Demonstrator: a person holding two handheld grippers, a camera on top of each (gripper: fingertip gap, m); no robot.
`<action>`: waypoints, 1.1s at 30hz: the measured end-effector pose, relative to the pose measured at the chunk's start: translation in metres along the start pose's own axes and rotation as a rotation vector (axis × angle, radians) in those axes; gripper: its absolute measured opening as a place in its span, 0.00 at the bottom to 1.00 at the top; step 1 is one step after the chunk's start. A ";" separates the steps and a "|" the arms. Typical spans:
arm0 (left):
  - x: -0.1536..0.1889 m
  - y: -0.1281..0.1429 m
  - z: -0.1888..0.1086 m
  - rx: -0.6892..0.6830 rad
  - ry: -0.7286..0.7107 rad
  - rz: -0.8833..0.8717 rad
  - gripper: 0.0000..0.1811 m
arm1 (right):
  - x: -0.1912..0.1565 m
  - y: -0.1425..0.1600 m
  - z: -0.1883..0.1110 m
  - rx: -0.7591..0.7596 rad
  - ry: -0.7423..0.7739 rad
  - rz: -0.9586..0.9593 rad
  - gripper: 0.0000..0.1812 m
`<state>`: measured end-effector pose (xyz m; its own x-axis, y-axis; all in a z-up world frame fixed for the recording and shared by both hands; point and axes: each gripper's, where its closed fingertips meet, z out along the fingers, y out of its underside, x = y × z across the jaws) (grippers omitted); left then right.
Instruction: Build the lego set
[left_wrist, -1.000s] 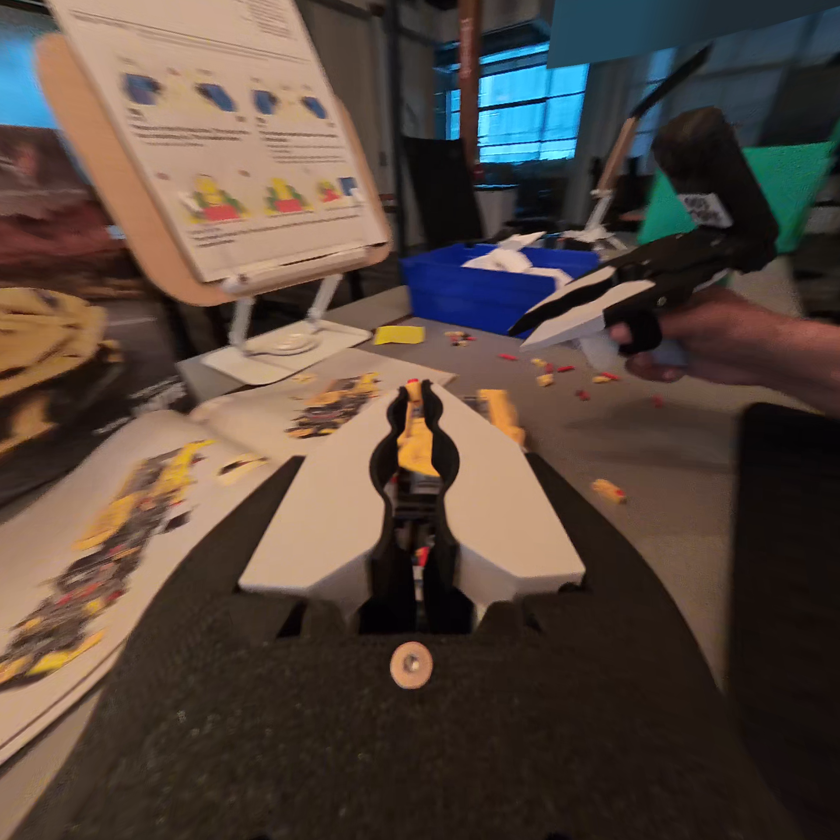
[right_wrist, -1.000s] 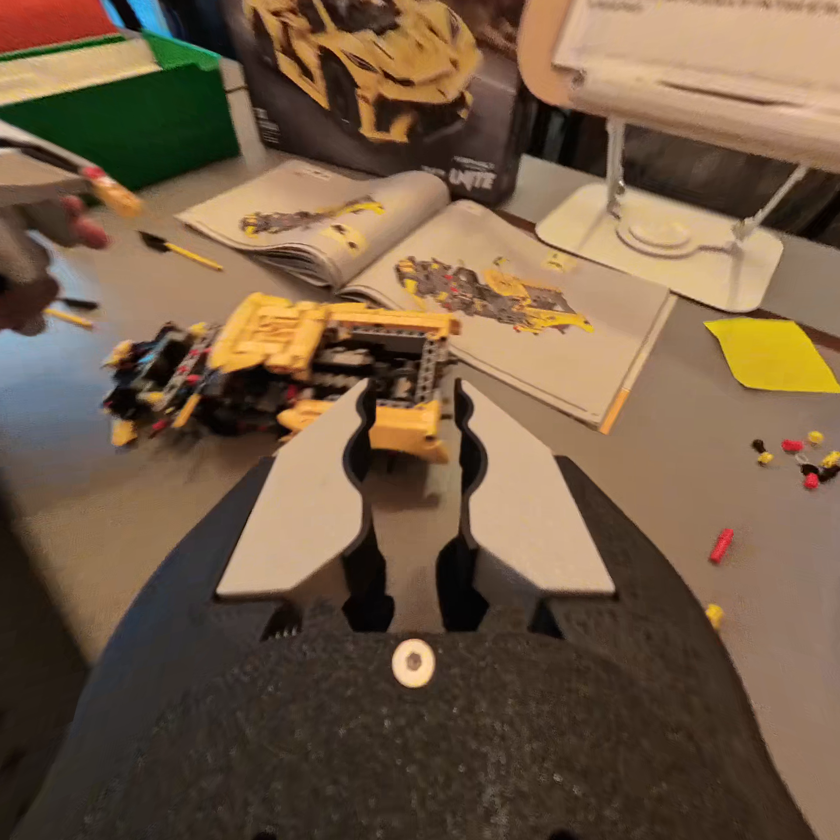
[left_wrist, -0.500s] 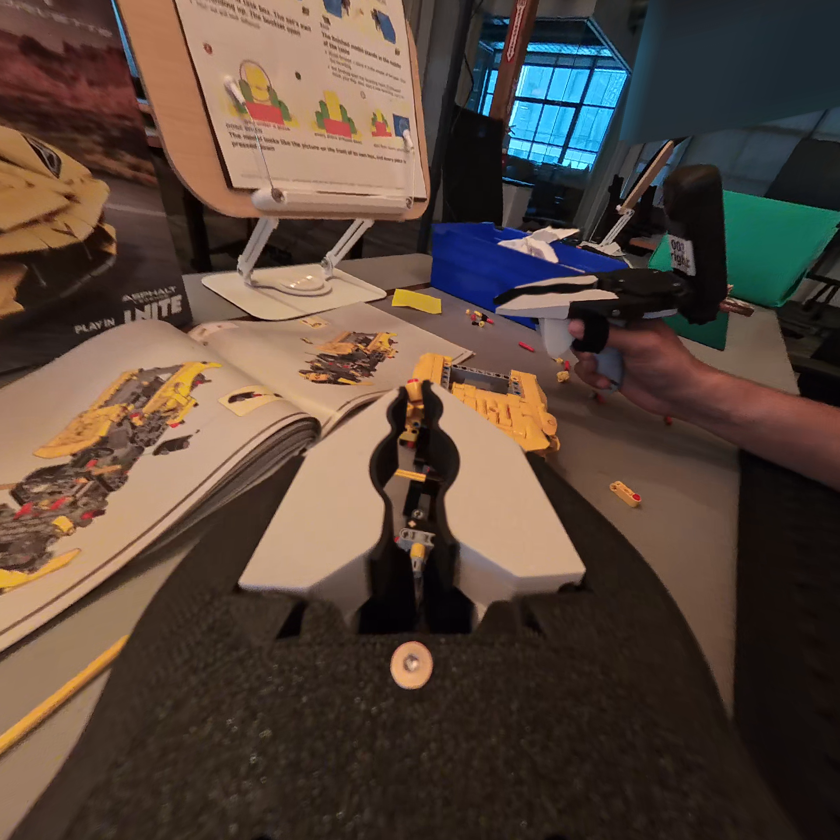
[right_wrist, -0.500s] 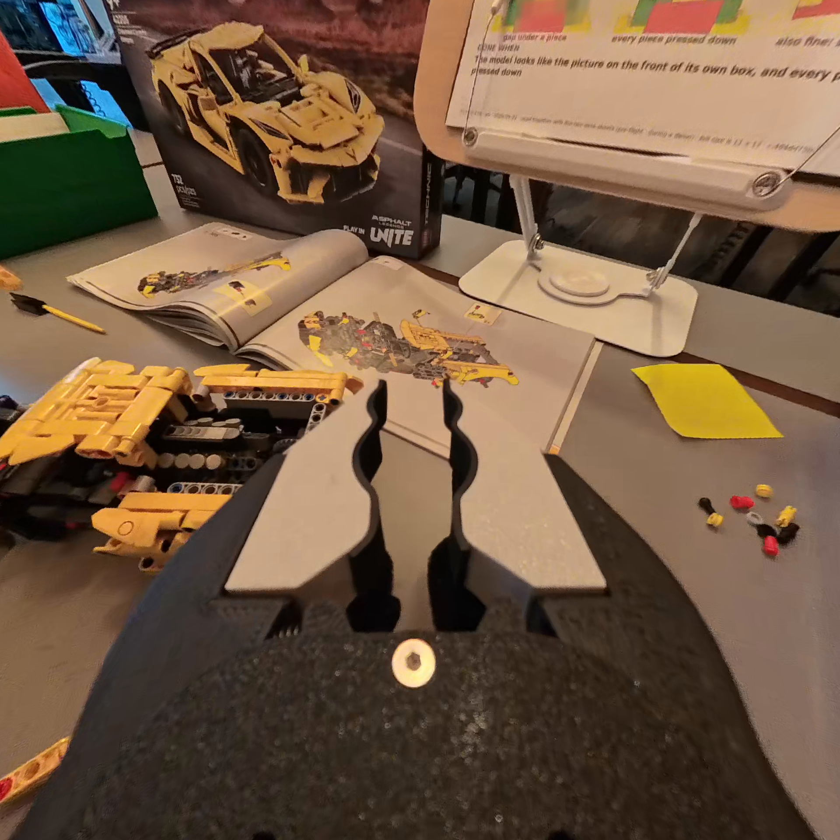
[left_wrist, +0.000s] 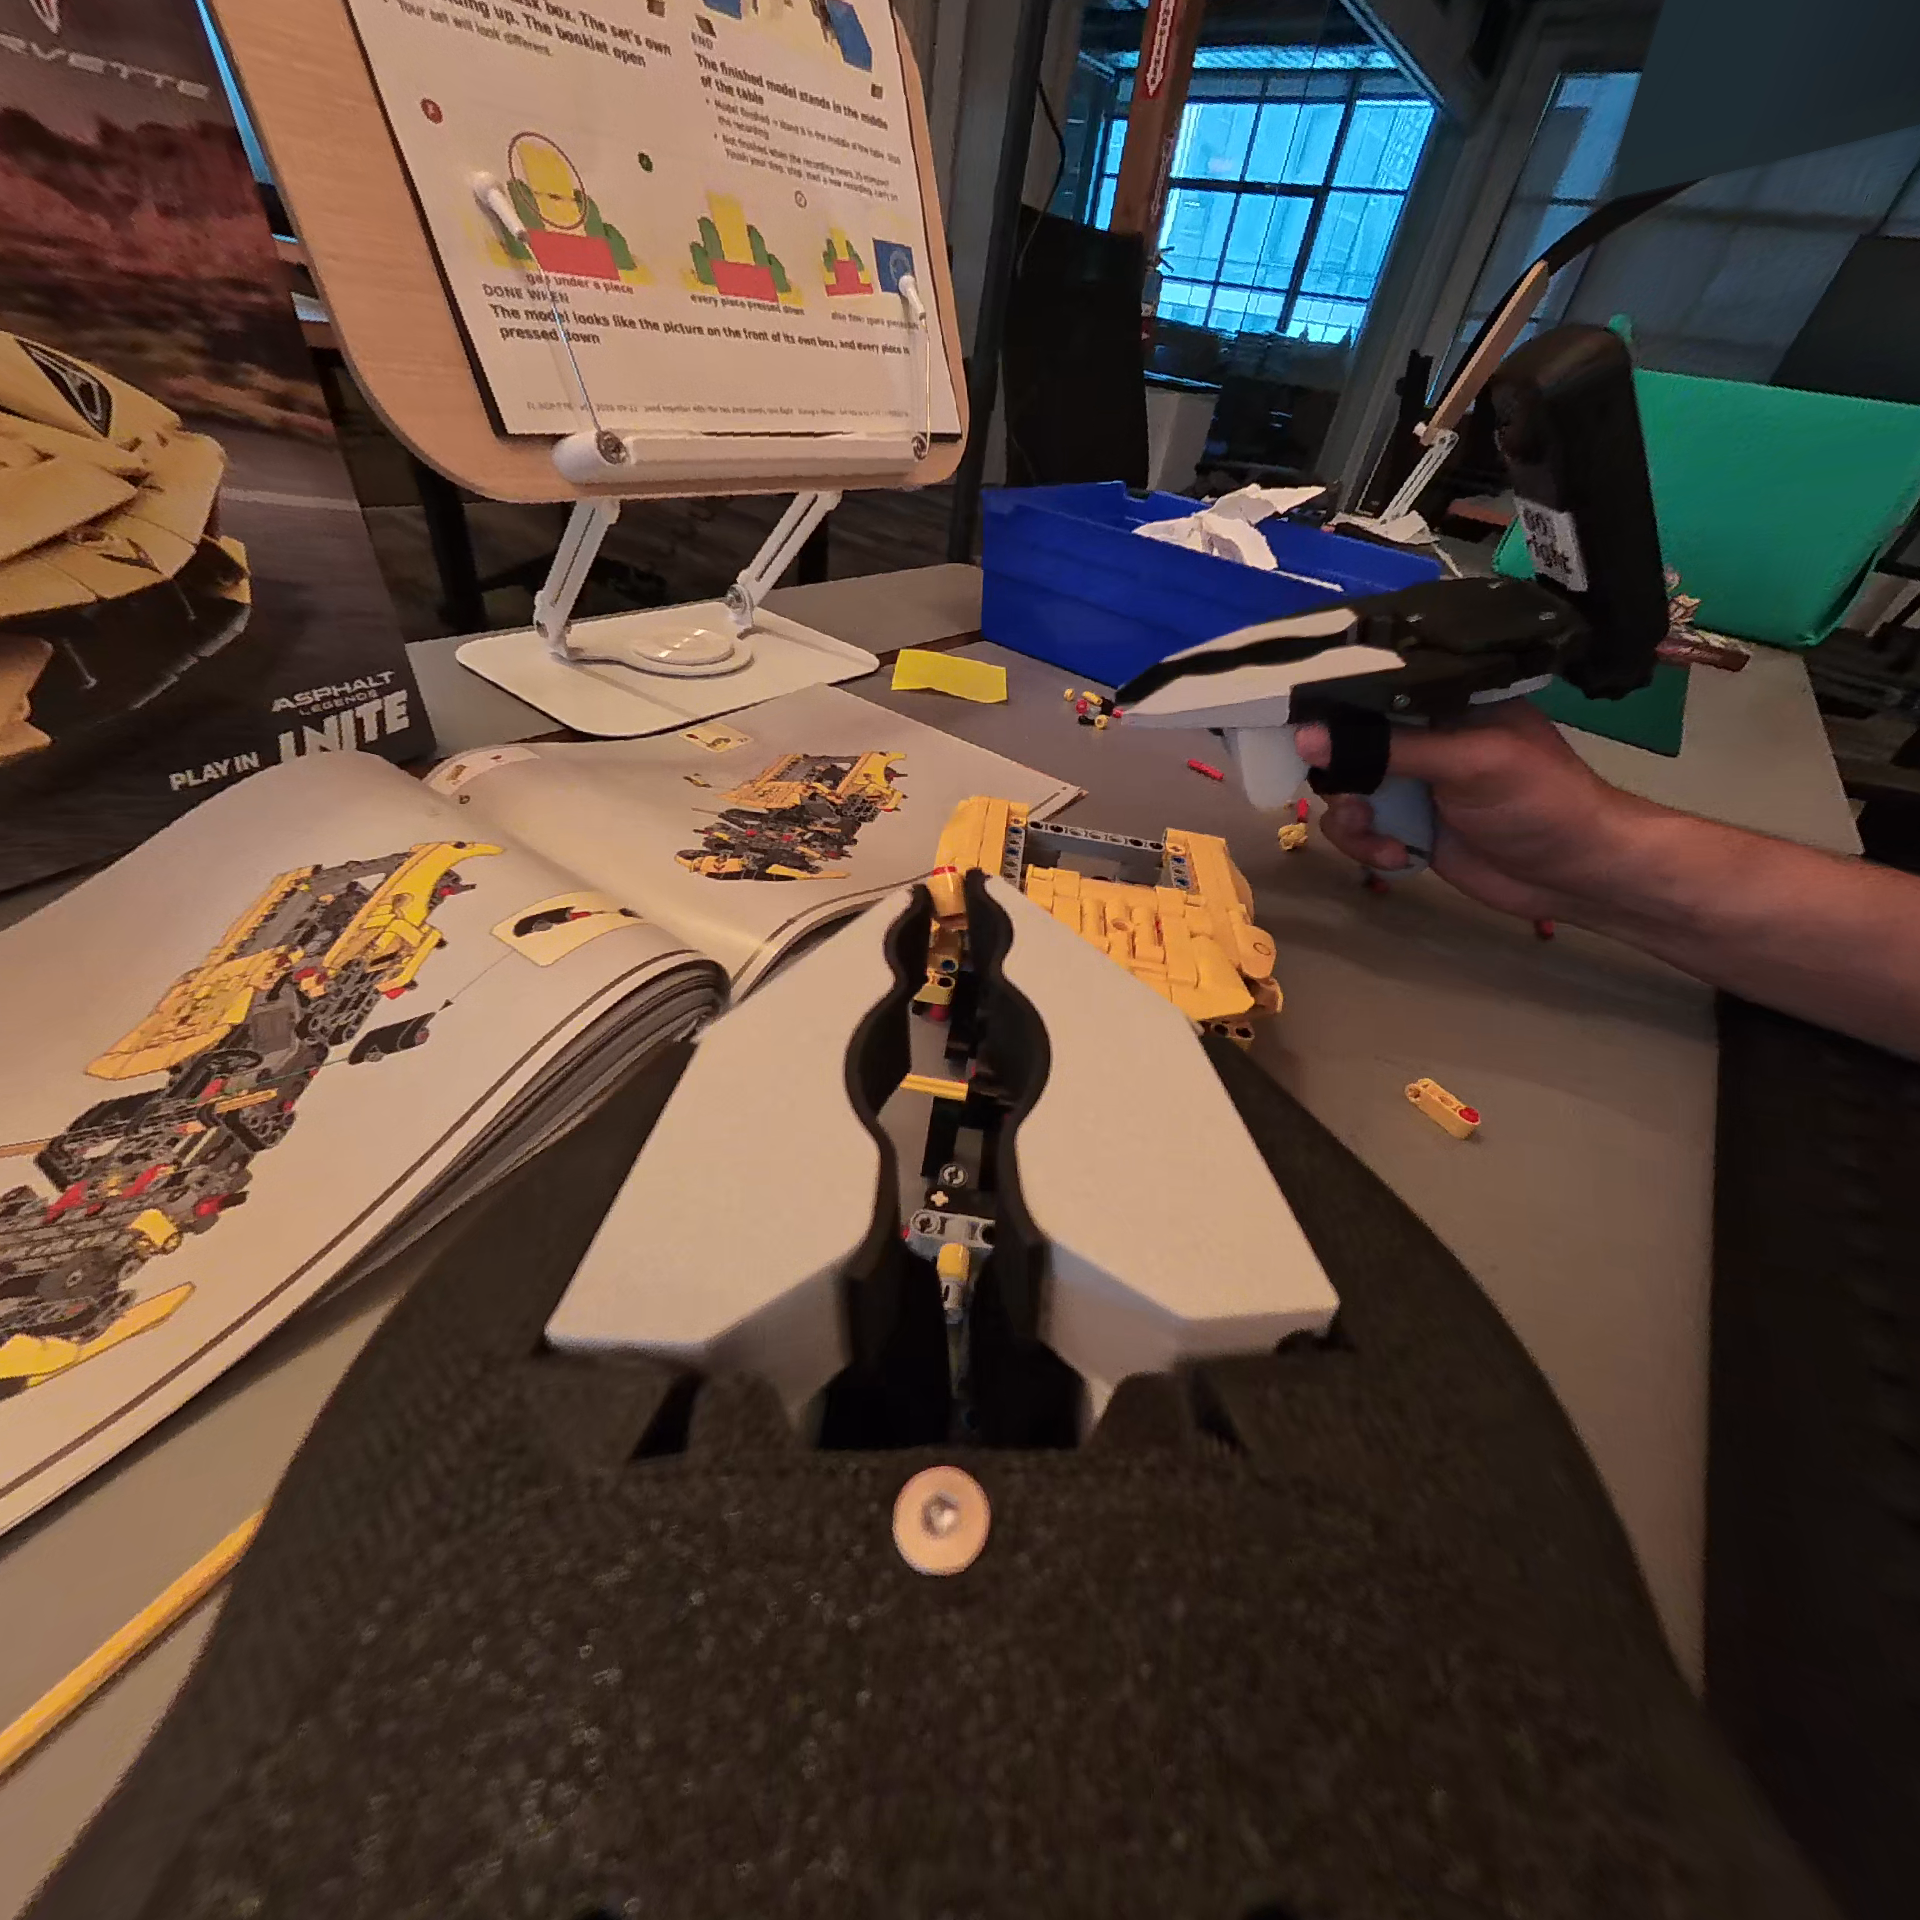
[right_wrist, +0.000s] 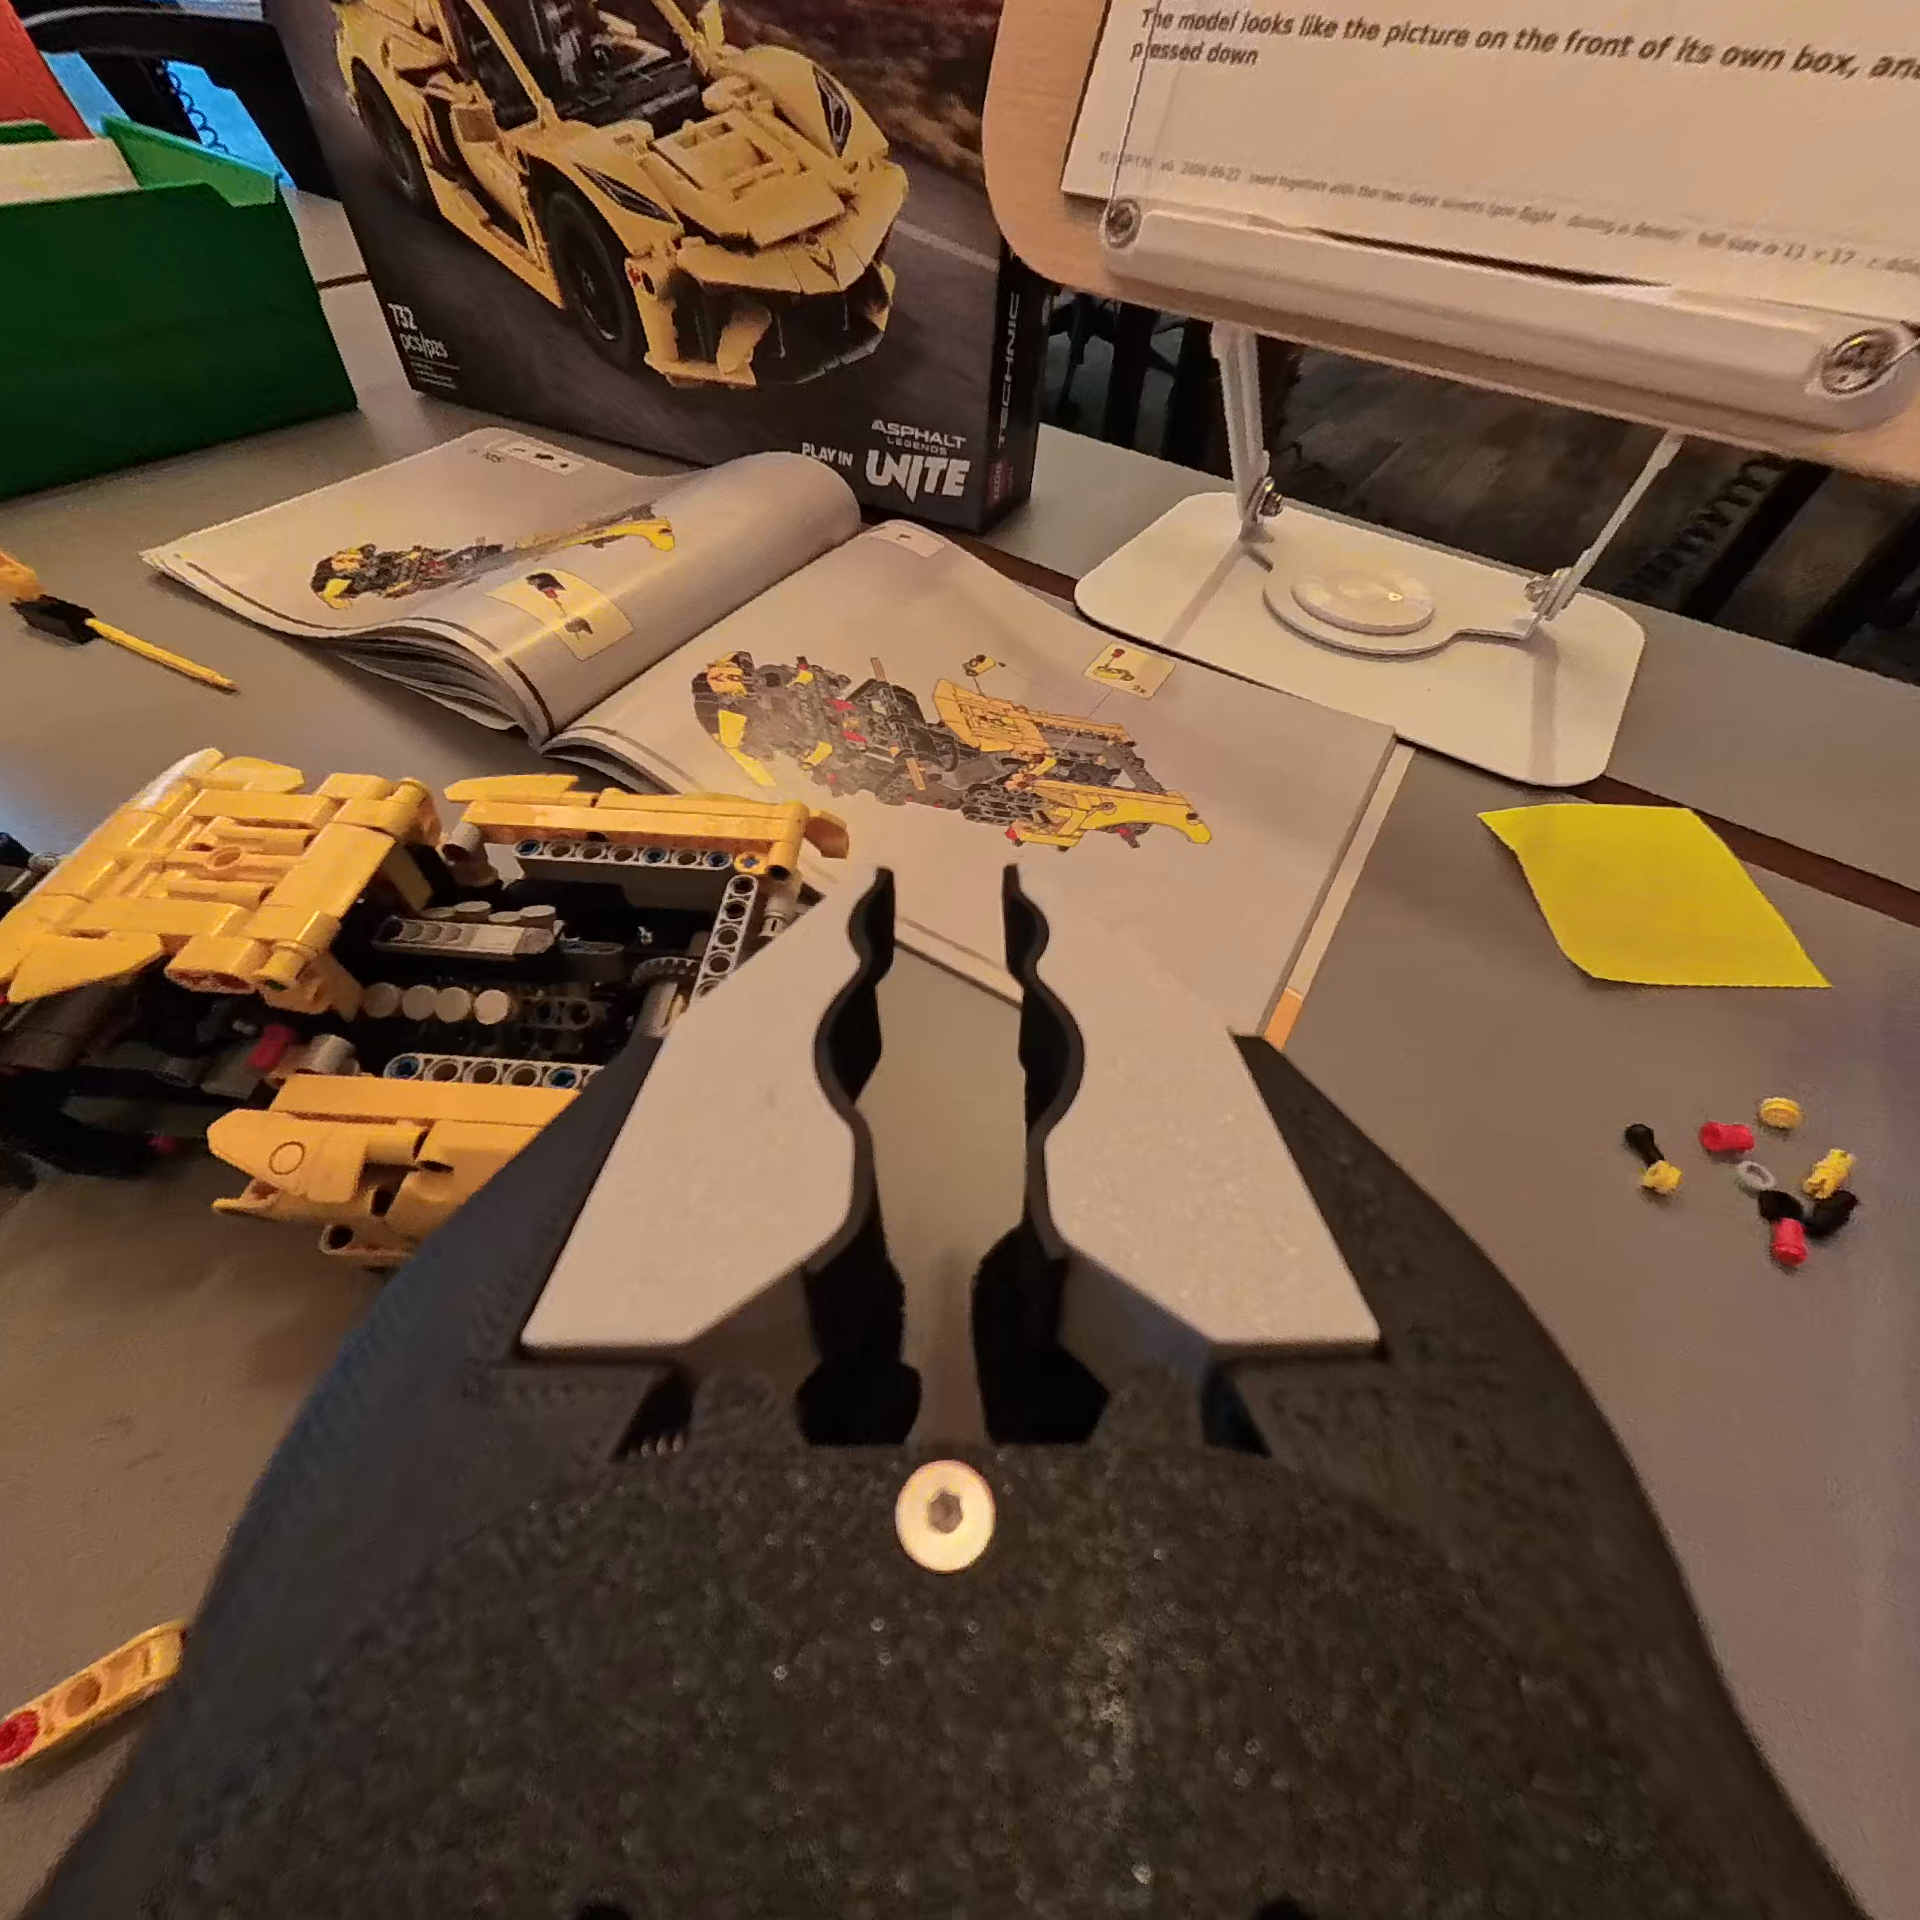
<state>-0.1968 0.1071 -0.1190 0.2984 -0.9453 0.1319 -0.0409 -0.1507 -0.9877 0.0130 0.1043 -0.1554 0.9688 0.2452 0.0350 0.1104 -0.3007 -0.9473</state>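
Two hand-held grippers are working over a half-built yellow model car (right_wrist: 343, 997) lying on the grey table (right_wrist: 1558, 1455).

The left gripper (left_wrist: 951, 914) is pinching the car's dark chassis, long axis running away from it. The right gripper (right_wrist: 940, 904) is hovering jaws apart and empty, car just to its left, loose pins (right_wrist: 1756, 1174) to its right.
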 end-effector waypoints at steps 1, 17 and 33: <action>0.000 -0.001 0.000 0.002 -0.002 0.008 0.03 | -0.001 0.001 0.001 -0.007 -0.003 0.000 0.11; 0.015 -0.003 0.001 -0.013 -0.016 0.162 0.04 | -0.010 -0.003 -0.003 0.000 -0.028 -0.022 0.09; 0.024 -0.020 -0.010 0.088 0.056 0.041 0.03 | -0.013 -0.005 -0.011 0.007 -0.050 0.003 0.07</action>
<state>-0.1979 0.0845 -0.0949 0.2442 -0.9652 0.0935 0.0331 -0.0881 -0.9956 0.0025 0.0930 -0.1476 0.9570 0.2897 0.0161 0.1054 -0.2952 -0.9496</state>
